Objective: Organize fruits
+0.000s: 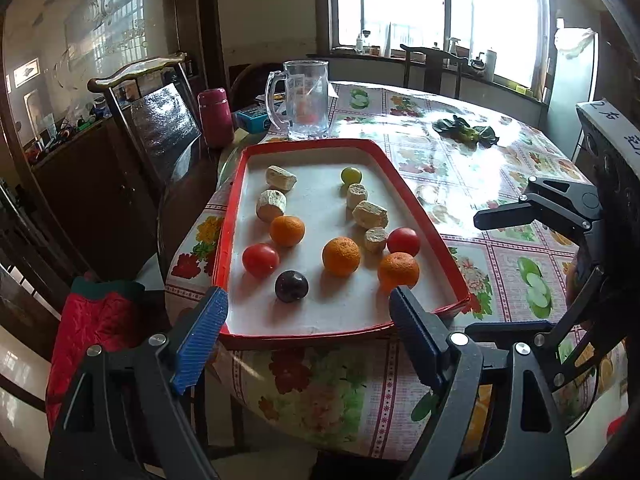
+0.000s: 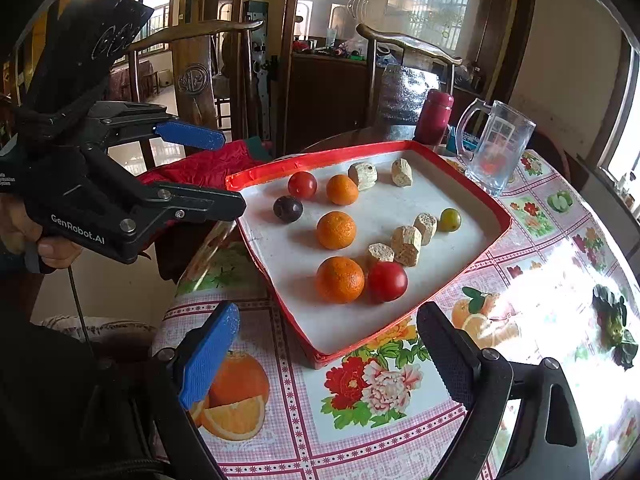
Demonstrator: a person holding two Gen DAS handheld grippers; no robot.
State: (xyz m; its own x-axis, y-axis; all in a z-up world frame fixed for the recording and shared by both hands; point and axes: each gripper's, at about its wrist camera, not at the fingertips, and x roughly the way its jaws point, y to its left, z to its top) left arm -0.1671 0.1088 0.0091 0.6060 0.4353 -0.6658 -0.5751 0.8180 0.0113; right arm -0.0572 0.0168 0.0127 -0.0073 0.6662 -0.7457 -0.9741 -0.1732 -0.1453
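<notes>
Fruit's all loose in the red tray point(image 1: 232, 216) on the tabletop point(image 1: 460, 168): oranges, tomatoes, a plum point(image 1: 291, 286), mixed with cork-looking chunks. Left gripper point(image 1: 308, 332) and right gripper point(image 2: 332, 352) both hang released, empty. I'd drop straight onto one fruit, clear of its neighbours.

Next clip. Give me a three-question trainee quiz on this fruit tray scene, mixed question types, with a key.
1. How many oranges lie in the red tray?
2. True or false: the left gripper holds the dark plum.
3. What stands just beyond the tray's far edge? A) glass mug B) bowl C) kettle

Key:
1. Three; one is here.
2. False; its jaws stand open and empty, as do those of the right gripper.
3. A, the glass mug.
</notes>
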